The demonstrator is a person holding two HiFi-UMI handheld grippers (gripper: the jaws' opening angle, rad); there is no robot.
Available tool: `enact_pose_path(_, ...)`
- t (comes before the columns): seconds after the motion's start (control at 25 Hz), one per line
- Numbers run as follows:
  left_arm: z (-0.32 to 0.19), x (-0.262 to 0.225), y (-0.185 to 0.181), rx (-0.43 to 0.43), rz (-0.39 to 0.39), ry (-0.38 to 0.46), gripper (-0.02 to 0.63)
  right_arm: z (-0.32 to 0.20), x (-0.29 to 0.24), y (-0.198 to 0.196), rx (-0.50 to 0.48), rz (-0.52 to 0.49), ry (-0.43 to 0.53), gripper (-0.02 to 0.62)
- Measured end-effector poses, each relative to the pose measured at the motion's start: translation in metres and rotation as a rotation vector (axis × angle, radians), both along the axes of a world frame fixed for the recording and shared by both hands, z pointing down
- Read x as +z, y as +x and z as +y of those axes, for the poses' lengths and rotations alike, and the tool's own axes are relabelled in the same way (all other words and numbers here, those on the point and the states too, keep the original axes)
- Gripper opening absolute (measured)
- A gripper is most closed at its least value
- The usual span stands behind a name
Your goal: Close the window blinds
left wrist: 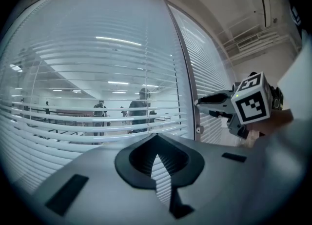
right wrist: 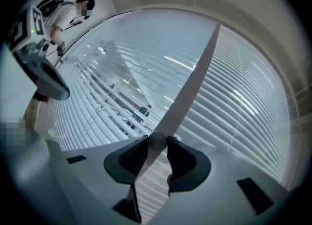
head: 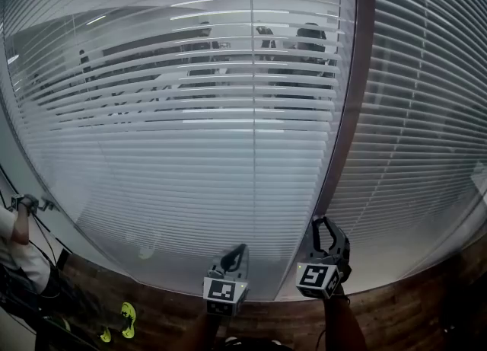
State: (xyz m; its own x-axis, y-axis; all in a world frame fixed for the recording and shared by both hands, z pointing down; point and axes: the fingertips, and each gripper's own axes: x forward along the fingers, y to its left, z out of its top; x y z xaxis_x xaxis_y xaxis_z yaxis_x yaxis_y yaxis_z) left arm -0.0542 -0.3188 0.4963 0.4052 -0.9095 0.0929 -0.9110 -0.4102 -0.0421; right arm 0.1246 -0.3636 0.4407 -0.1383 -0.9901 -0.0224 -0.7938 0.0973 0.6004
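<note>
White slatted blinds (head: 190,113) hang behind glass. Their middle slats are tilted open, and an office with people shows through. A second blind (head: 426,113) to the right has its slats flatter. A dark post (head: 354,98) stands between the two blinds. My right gripper (head: 326,224) is at the foot of that post. In the right gripper view its jaws (right wrist: 157,143) press on a small round grey knob (right wrist: 157,140). My left gripper (head: 237,250) hovers just left of it, shut on nothing, and in its own view (left wrist: 156,138) it points at the slats.
A brown wooden ledge (head: 411,319) runs below the glass. A person (head: 15,228) stands at the far left by the window edge and also shows in the right gripper view (right wrist: 63,9). Yellow-green shoes (head: 128,319) are at the lower left.
</note>
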Motion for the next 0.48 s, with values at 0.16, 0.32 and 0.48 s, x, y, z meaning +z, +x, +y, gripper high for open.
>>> enact_pose_path(0.16,-0.001,0.000,-0.004,-0.010,-0.011,0.011,0.000,0.000,0.001,-0.002,0.012,0.262,0.042,0.127)
enact_pose_path(0.32,-0.002,-0.005,-0.004,-0.012,-0.011,0.018,0.000,-0.002,0.004,-0.001,-0.029,0.550,0.082,0.127)
enact_pose_path(0.48,0.009,-0.003,-0.018,-0.006,-0.010,0.013,0.000,0.013,0.003,-0.011,-0.056,0.787,0.086,0.127)
